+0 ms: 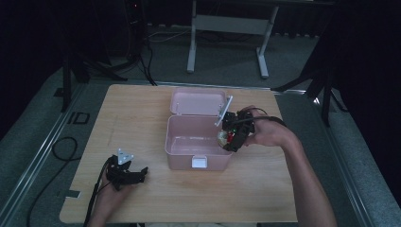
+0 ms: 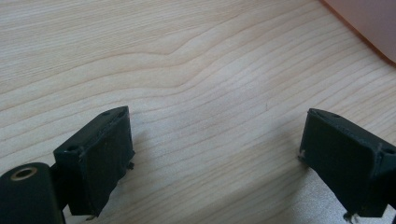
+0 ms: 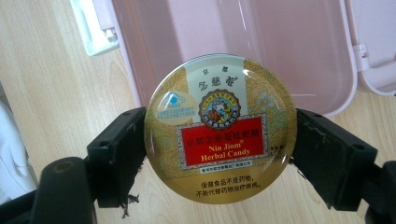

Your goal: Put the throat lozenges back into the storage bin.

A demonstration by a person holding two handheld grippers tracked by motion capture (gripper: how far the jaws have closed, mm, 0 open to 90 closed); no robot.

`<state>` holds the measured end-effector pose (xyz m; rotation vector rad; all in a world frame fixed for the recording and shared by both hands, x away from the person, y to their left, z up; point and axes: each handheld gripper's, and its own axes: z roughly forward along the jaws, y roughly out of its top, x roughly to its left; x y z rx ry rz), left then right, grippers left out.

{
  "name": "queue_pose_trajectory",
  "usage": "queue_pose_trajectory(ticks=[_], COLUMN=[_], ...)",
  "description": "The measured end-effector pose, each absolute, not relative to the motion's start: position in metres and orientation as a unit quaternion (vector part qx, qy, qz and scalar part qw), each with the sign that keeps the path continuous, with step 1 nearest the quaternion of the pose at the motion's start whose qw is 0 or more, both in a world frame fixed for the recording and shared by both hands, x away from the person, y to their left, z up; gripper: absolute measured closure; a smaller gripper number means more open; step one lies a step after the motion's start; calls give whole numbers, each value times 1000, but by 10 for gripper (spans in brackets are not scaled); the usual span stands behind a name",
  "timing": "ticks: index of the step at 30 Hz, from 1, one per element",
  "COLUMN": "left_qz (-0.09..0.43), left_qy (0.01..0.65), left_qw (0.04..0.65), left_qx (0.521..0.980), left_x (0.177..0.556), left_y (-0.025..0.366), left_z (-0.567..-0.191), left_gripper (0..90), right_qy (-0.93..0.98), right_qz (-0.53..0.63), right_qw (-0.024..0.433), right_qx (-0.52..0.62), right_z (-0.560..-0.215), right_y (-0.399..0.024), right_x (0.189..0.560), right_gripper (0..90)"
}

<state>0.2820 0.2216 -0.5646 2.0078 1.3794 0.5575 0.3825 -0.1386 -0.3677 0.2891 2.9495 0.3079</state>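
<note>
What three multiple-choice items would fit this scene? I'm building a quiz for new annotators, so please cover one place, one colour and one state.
1. Where is the candy tin?
A. clamped in the right gripper at the box's edge
B. flat on the table beside the left gripper
C. on the box's lid

2. What colour is the open box?
A. blue
B. pink
C. black

3. How is the left gripper?
A. shut on a tin
B. shut on nothing
C. open, with bare table between its jaws

Answers: 1 A, both jaws press the tin's sides over the box rim. 2 B, walls and lid are pale pink. 3 C, its jaws stand wide apart over wood.
</note>
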Motion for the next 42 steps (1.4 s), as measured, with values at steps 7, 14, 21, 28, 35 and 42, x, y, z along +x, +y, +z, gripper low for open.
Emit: queue_pose_trajectory(ticks=[7,14,21,28,35,42], left_qz=[212,212,212,212,212,212], left_qy=[524,524,524,524,524,524], left_qw=[316,316,316,316,316,316], left_qx=[762,762,762,762,762,762], left_x=[282,282,282,282,282,282], left_y=[222,222,222,222,222,222], left_z=[-565,-565,-565,-565,-565,-565], left_gripper=[98,99,98,99,98,98], right_qy=[987,988,989,990,992,991], right_qz=[100,96,91,83,71,69], right_qw=[78,74,74,74,70,72], right_qx=[94,92,87,86,82,85], right_z=[-369,-373,-374,-377,-384,-386], right_y=[-134,-128,-122,-116,-110,-106], right_x=[383,385,385,387,387,389], right_gripper=[207,207,207,207,207,206])
